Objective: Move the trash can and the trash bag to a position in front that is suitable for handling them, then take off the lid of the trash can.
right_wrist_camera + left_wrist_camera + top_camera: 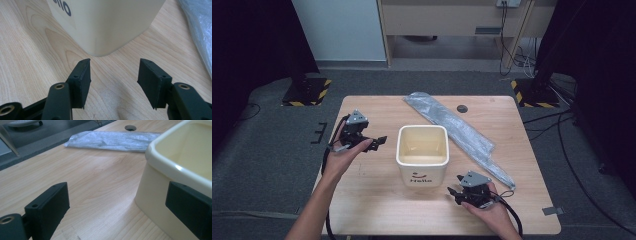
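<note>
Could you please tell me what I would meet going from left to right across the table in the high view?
left gripper → cream bin marked Hello → right gripper. The long grey plastic bag slants across behind the bin and the right gripper, so it has no clear place in the order.

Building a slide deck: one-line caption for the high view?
Two hand-held grippers, left and right, flank a cream bin on a wooden table.

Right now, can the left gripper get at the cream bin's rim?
Probably yes. The left gripper hangs open just left of the cream bin, with bare table between them. In the left gripper view the bin's near wall already sits beside one jaw.
</note>
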Demonstrator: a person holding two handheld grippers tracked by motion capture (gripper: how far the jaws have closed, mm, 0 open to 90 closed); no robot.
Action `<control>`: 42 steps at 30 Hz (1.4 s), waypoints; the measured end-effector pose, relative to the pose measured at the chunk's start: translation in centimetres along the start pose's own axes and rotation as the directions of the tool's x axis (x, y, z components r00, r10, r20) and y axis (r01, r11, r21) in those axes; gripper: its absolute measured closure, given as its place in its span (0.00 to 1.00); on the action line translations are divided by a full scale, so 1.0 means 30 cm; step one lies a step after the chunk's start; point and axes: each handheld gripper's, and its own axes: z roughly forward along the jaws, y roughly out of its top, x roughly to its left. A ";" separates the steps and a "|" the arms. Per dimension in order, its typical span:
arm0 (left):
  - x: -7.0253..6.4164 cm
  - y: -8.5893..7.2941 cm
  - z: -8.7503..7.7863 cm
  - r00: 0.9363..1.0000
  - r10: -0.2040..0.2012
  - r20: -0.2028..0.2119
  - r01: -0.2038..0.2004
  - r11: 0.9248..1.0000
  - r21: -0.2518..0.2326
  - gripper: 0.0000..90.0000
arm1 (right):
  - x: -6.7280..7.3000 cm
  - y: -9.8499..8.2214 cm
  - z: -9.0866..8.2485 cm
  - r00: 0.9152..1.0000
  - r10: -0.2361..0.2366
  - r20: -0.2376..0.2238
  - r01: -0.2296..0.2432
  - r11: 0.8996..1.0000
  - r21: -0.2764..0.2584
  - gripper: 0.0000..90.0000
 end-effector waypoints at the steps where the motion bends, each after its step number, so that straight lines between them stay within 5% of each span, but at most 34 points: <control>1: -0.004 0.008 0.000 1.000 -0.004 0.003 0.004 1.000 -0.002 0.05 | 0.001 0.000 0.000 1.000 -0.003 0.001 0.003 1.000 -0.001 0.46; 16: -0.023 0.118 0.047 0.999 0.049 0.023 -0.050 0.998 0.037 0.05 | 0.007 0.000 0.009 1.000 -0.012 0.021 0.012 1.000 -0.001 0.38; 35: -0.077 0.183 0.098 0.996 0.072 0.054 -0.075 0.996 0.045 0.07 | 0.003 0.001 0.001 1.000 -0.009 0.023 0.009 1.000 -0.012 0.38; 42: -0.116 0.195 0.121 0.988 0.128 0.084 -0.134 0.988 0.071 0.25 | -0.003 -0.001 -0.005 1.000 0.000 0.021 0.001 1.000 -0.011 0.38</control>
